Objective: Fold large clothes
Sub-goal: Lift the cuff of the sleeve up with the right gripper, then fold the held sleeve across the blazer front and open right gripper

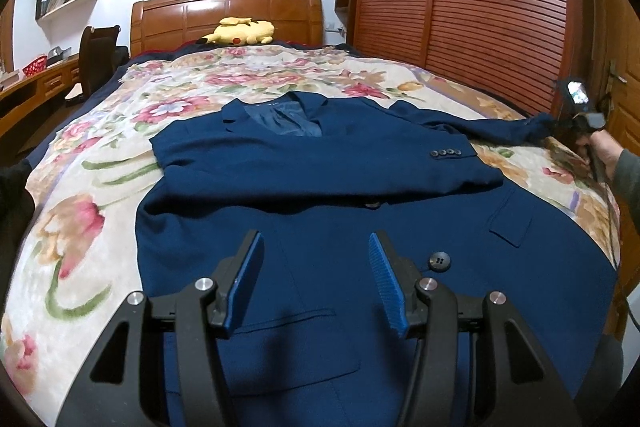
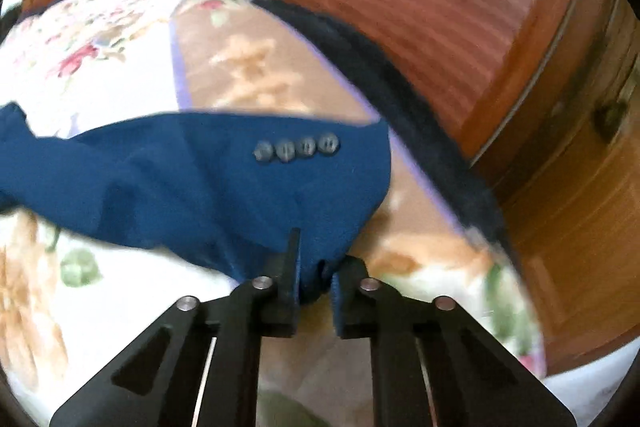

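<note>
Navy suit jacket [image 1: 320, 187] lies face-up across the floral bedspread [image 1: 100, 155], one sleeve already folded over its chest. Left gripper [image 1: 316, 263] hovers over the hem, jaws apart, holding nothing. Right gripper [image 2: 314, 279] at the bed's right edge pinches the other sleeve's cuff [image 2: 320, 195].

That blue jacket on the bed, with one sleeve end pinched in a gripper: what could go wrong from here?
1. The right hand-held gripper pinches only the cuff's edge, so the sleeve may slip out when pulled.
2. The left hand-held gripper hovers open, holding nothing down, so pulling could drag the jacket askew.
3. The other sleeve, already folded across, may get rumpled.
</note>
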Available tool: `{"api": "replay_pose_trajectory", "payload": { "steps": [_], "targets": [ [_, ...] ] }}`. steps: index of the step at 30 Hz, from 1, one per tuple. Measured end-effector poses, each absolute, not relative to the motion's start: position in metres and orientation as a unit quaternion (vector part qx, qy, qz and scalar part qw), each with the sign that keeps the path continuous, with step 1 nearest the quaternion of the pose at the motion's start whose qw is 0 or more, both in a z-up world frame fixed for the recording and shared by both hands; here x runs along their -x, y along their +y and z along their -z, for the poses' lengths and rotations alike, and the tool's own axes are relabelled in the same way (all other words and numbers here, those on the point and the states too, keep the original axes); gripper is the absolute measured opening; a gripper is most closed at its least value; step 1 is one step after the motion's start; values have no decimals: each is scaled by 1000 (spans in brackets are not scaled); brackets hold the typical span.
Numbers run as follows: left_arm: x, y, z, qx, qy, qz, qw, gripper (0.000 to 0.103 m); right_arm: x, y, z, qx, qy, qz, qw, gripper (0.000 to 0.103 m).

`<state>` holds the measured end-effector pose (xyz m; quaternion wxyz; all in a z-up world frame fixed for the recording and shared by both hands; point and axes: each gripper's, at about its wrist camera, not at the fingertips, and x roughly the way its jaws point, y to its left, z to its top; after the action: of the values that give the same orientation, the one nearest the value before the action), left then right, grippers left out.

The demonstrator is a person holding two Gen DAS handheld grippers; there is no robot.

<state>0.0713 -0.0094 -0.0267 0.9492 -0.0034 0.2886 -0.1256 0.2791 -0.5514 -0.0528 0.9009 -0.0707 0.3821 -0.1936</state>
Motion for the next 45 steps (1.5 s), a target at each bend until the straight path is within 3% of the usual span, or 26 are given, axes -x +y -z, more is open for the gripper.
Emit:
{"api": "replay_pose_trajectory", "payload": {
  "steps": [9,15,45],
  "targets": [
    [-70,4,29,33,291,114,949,54,-221,-474,-86,117,226,186,949,7],
    [-65,8,26,35,286,110,951,54,-194,-414,-145,145,176,157,961,7],
    [-42,30,17,9,261,79,962,54,-177,-143,-133,227,145,-88,959,7]
  ]
}}
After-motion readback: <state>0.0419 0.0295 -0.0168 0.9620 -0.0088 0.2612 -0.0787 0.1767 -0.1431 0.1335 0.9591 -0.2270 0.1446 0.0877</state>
